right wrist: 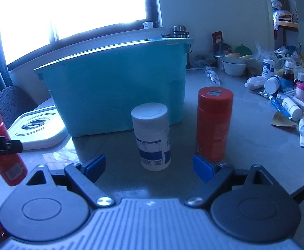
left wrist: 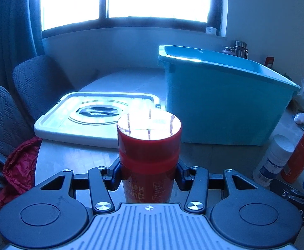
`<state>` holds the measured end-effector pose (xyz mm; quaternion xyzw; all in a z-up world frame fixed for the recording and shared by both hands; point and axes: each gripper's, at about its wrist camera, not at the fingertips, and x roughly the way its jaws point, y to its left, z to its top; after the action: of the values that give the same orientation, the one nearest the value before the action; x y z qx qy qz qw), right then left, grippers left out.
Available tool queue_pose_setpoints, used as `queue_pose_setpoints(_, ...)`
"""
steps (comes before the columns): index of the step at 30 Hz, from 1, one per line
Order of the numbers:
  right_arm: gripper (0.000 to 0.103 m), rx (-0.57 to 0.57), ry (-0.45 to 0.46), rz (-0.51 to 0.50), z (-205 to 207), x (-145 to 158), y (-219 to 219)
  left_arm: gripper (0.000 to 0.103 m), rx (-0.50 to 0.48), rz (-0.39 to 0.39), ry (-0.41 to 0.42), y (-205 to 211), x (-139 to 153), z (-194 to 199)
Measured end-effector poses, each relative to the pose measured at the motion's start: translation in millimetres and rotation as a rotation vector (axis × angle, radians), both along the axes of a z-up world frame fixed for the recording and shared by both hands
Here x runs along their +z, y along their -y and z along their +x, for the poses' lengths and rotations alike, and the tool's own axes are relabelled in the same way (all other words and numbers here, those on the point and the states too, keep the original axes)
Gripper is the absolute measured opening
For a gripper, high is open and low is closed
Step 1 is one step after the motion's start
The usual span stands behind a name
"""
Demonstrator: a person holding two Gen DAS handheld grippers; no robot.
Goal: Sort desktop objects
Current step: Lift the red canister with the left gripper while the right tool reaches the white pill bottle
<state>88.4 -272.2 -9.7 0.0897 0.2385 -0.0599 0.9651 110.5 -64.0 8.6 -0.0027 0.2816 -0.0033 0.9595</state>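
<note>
Red cylindrical bottle (left wrist: 149,156) sits clamped upright in the left gripper (left wrist: 149,174), before the teal plastic bin (left wrist: 224,104). Right gripper (right wrist: 149,166) gapes wide, holding nothing, near a white-capped pill bottle (right wrist: 152,135) mid-tabletop.

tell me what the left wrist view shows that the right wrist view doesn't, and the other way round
Only the left wrist view shows the left gripper with its jaws shut on the red canister, the bin's inside and a red cloth.

Only the right wrist view shows the right gripper open before the white pill bottle, and scattered medicine bottles and sachets on the far right.

Both show the teal bin, its white lid, the white bottle, the standing orange-red canister and the window.
</note>
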Motion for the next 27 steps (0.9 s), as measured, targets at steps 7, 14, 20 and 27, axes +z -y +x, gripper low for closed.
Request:
queue_pose_setpoints(7, 0.091, 0.003, 0.017, -0.011, 15, -12, 3, 0.050, 0.014, -0.004, 0.018, -3, -6, 3)
queue_pose_setpoints(14, 0.091, 0.006, 0.030, -0.016, 28, -18, 8, 0.050, 0.019, -0.004, 0.031, -1, -10, 8)
queue_pose_setpoints(20, 0.091, 0.005, 0.025, -0.026, 42, -25, 11, 0.050, 0.021, -0.005, 0.041, 0, -13, 11)
queue_pose_setpoints(27, 0.091, 0.009, 0.017, -0.026, 61, -30, 16, 0.050, 0.030, -0.014, 0.044, 1, -13, 15)
